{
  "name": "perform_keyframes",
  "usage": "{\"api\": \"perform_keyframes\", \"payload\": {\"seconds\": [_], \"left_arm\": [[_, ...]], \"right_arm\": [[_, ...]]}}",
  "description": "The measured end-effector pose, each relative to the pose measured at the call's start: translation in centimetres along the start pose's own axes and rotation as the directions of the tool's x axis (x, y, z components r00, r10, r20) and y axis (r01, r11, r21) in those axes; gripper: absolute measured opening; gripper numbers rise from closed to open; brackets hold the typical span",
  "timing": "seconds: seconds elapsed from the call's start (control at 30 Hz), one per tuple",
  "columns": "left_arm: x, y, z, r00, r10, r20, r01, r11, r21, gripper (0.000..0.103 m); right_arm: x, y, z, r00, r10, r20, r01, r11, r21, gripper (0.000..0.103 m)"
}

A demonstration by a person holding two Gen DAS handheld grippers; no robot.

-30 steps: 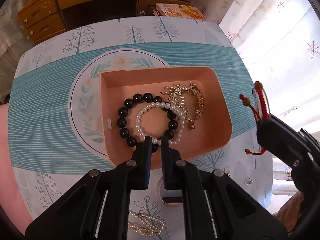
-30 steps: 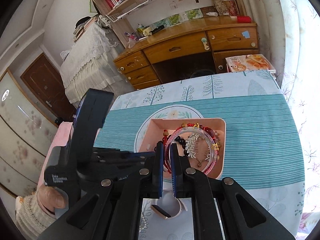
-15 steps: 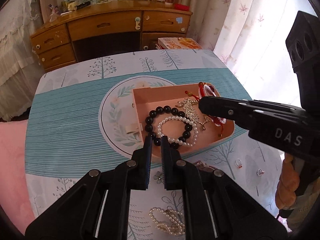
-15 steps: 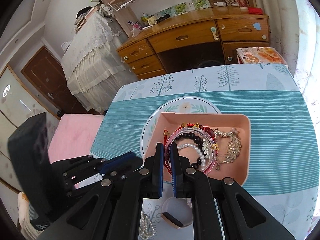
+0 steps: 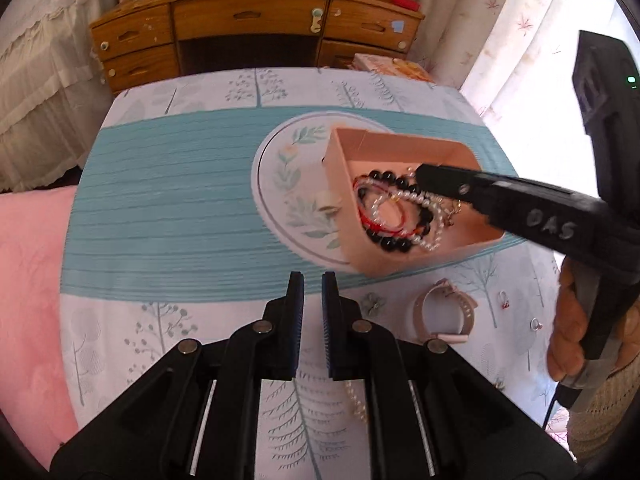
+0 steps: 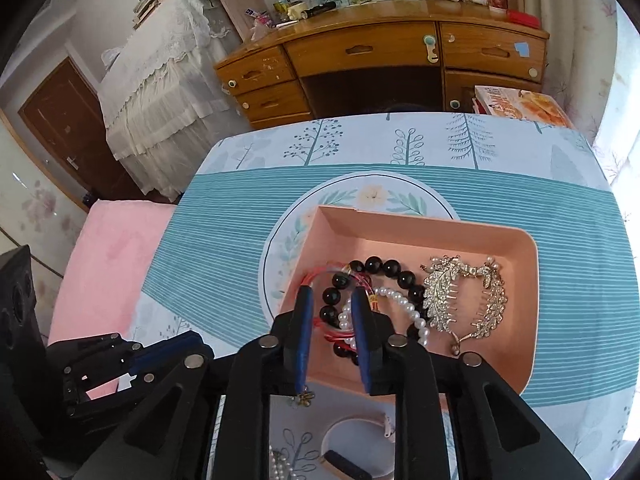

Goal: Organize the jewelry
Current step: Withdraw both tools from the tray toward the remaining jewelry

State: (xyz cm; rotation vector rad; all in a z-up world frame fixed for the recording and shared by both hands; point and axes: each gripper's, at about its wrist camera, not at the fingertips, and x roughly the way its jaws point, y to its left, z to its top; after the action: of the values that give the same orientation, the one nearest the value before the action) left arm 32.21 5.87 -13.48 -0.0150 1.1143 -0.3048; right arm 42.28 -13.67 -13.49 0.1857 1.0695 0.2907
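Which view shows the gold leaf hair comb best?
Right wrist. The gold leaf hair comb lies unobstructed at the right of the pink tray. In the left wrist view the right tongs cover nearly all of it.
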Motion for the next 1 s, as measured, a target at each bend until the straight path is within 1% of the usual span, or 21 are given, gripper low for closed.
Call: {"api": "perform_keyframes", "payload": {"seconds": [0.1,0.27,0.33,0.43,0.47,0.57,0.63,0.77,0.8,0.83,0.87,0.9,0.93,0.97,1.0], "left_arm": [[-0.2,0.1,-0.9,1.000,0.028,-0.010,-0.028,1.000,0.008,0.006],[-1.6,-0.7,-2.4,0.992,0.114,0.046,-0.115,0.993,0.018,0.006],[-2.3,-0.9,-3.0,0.989,0.126,0.073,-0.126,0.992,0.001,0.006],[-3.4,-1.7,-4.4,0.974,0.191,0.121,-0.192,0.981,-0.005,0.006],[-3.7,-2.2,-5.0,0.966,0.224,0.132,-0.225,0.974,-0.005,0.006],[-4.2,-3.0,-6.3,0.955,0.265,0.133,-0.264,0.964,-0.026,0.007],[-4.6,-3.4,-7.2,0.953,0.272,0.130,-0.267,0.962,-0.055,0.007],[-5.3,-4.0,-9.0,0.966,0.220,0.137,-0.207,0.973,-0.104,0.008],[-5.4,-4.2,-9.4,0.968,0.214,0.132,-0.200,0.974,-0.110,0.010],[-5.5,-4.4,-9.8,0.970,0.208,0.124,-0.193,0.974,-0.120,0.018],[-5.5,-4.5,-10.1,0.971,0.206,0.122,-0.190,0.973,-0.127,0.030],[-5.7,-4.7,-10.4,0.969,0.213,0.127,-0.196,0.972,-0.133,0.036],[-5.9,-4.8,-10.8,0.965,0.224,0.138,-0.205,0.969,-0.139,0.046],[-6.1,-5.0,-11.1,0.959,0.238,0.153,-0.217,0.966,-0.143,0.048],[-6.3,-5.2,-11.4,0.955,0.250,0.161,-0.229,0.963,-0.140,0.048]], "right_arm": [[-0.7,-0.2,-0.4,1.000,0.015,0.013,-0.015,1.000,0.000,0.022],[-3.0,-0.6,-2.1,0.999,0.040,0.032,-0.040,0.999,0.008,0.022],[-4.1,-0.7,-3.4,0.998,0.040,0.039,-0.041,0.999,0.001,0.022],[-6.0,-0.8,-5.8,0.998,0.034,0.056,-0.033,0.999,-0.014,0.022],[-6.6,-0.8,-6.7,0.997,0.036,0.064,-0.035,0.999,-0.020,0.022],[-8.8,-1.2,-9.7,0.995,0.040,0.086,-0.038,0.999,-0.023,0.022],[-10.1,-1.6,-11.5,0.994,0.044,0.097,-0.043,0.999,-0.015,0.022],[-12.4,-2.1,-14.7,0.991,0.037,0.131,-0.037,0.999,-0.001,0.023],[-12.9,-2.2,-15.5,0.990,0.030,0.139,-0.030,1.000,0.000,0.024],[-13.4,-2.2,-16.3,0.989,0.019,0.147,-0.020,1.000,-0.001,0.028],[-13.8,-2.3,-17.0,0.988,0.014,0.152,-0.014,1.000,-0.003,0.030],[-14.3,-2.3,-17.7,0.987,0.007,0.159,-0.007,1.000,-0.001,0.031],[-14.6,-2.4,-18.3,0.987,0.005,0.163,-0.006,1.000,0.000,0.031],[-15.0,-2.5,-18.9,0.986,0.007,0.165,-0.007,1.000,0.002,0.031],[-15.2,-2.6,-19.3,0.986,0.011,0.165,-0.012,1.000,0.006,0.032]]}}
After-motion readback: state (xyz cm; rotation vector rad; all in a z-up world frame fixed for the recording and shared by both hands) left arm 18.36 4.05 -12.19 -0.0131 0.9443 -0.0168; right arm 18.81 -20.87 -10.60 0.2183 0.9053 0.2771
